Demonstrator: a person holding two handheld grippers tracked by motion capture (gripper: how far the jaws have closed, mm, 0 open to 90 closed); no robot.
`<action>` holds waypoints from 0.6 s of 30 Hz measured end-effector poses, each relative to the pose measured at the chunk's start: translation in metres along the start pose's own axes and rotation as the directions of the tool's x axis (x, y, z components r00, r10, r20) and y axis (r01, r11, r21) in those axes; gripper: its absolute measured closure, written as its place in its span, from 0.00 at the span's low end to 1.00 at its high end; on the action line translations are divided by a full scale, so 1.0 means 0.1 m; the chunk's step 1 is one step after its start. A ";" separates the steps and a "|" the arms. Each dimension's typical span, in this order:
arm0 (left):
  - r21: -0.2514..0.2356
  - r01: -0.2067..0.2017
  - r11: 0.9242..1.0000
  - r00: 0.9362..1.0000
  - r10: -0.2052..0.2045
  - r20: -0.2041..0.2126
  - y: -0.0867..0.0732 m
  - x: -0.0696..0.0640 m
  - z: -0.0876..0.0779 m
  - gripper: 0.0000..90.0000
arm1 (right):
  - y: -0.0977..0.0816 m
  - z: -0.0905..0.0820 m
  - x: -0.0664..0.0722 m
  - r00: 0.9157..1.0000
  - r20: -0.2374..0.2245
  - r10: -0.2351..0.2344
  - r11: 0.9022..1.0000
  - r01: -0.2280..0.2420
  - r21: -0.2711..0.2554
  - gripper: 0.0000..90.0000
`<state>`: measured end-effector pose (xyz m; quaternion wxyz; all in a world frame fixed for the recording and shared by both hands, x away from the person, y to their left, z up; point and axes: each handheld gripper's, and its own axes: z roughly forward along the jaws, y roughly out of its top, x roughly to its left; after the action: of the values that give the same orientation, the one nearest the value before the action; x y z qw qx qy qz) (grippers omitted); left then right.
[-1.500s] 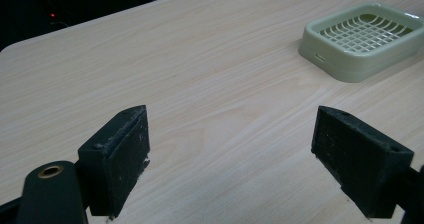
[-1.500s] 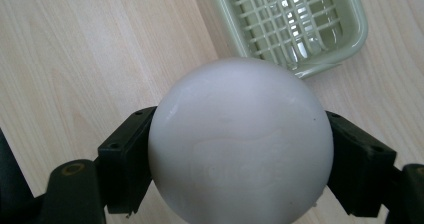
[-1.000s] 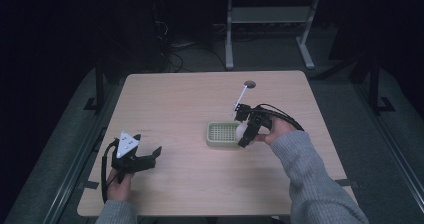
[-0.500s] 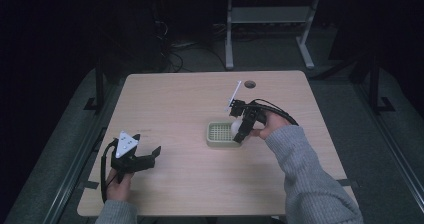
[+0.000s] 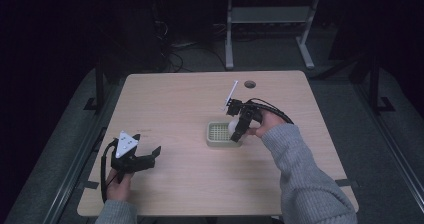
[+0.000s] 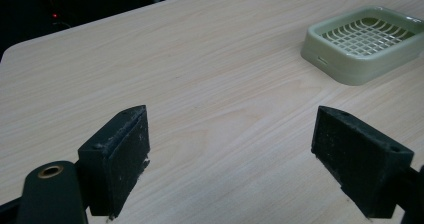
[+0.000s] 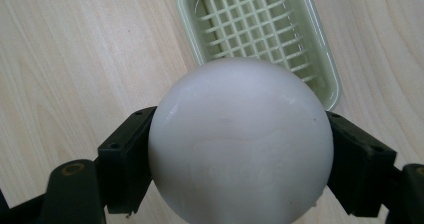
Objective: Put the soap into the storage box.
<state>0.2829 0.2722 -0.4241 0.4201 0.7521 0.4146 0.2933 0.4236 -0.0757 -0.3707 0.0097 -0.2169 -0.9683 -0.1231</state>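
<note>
carrying a white ball (image 7: 240,141) clamped between its jaws, the right gripper (image 5: 239,125) hangs over the green tray (image 5: 214,136) at frame centre. this looks like the placing step; next it should need lowering into the tray, then release. the left gripper (image 5: 142,160), lower left, rests on the table (image 5: 170,99), jaws wide apart, empty.

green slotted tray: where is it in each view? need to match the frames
High view: green slotted tray sits at table centre, beside the right gripper.
Left gripper view: upper right corner, beyond the open fingers.
Right gripper view: top centre, partly behind the white ball.
Shared landmark: the light wood table.
</note>
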 end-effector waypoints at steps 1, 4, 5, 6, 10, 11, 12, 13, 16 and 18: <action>0.001 0.000 1.000 1.000 0.000 0.001 0.00 0.00 0.00 0.17 | 0.00 0.00 0.00 1.000 -0.001 0.003 1.000 -0.003 0.000 0.24; -0.003 -0.004 1.000 1.000 0.004 0.001 0.00 0.00 0.00 0.17 | 0.02 0.02 -0.01 1.000 0.000 0.001 1.000 -0.001 0.004 0.24; -0.001 -0.004 1.000 1.000 0.004 0.000 0.00 0.00 0.00 0.17 | 0.03 0.05 -0.02 1.000 -0.004 0.001 1.000 -0.001 0.006 0.24; 0.001 -0.001 1.000 1.000 0.001 0.000 0.00 -0.01 0.00 0.17 | 0.03 0.05 -0.02 1.000 -0.004 0.001 1.000 -0.001 0.006 0.24; 0.003 -0.004 1.000 1.000 0.004 0.000 0.00 -0.01 0.00 0.17 | 0.08 0.09 -0.05 1.000 -0.006 0.002 1.000 -0.002 0.003 0.24; 0.003 -0.004 1.000 1.000 0.004 0.000 0.00 -0.01 0.00 0.17 | 0.08 0.10 -0.06 1.000 -0.004 0.002 1.000 -0.002 -0.001 0.24; 0.003 -0.004 1.000 1.000 0.004 0.000 0.00 0.00 0.00 0.17 | 0.09 0.10 -0.06 1.000 -0.005 0.005 1.000 -0.005 0.000 0.24; 0.001 -0.003 1.000 1.000 0.003 0.000 0.00 0.00 0.00 0.17 | 0.09 0.10 -0.06 1.000 -0.005 0.005 1.000 -0.005 0.000 0.24; 0.004 -0.008 1.000 1.000 0.008 -0.001 0.00 0.00 -0.01 0.17 | 0.13 0.13 -0.07 1.000 -0.008 0.003 1.000 -0.003 0.000 0.24; 0.002 -0.012 1.000 1.000 0.012 0.000 0.00 0.00 -0.01 0.17 | 0.16 0.15 -0.07 1.000 -0.008 0.000 1.000 0.000 0.002 0.24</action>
<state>0.2825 0.2722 -0.4235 0.4174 0.7549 0.4106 0.2954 0.4369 -0.0609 -0.3815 0.0138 -0.2165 -0.9684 -0.1231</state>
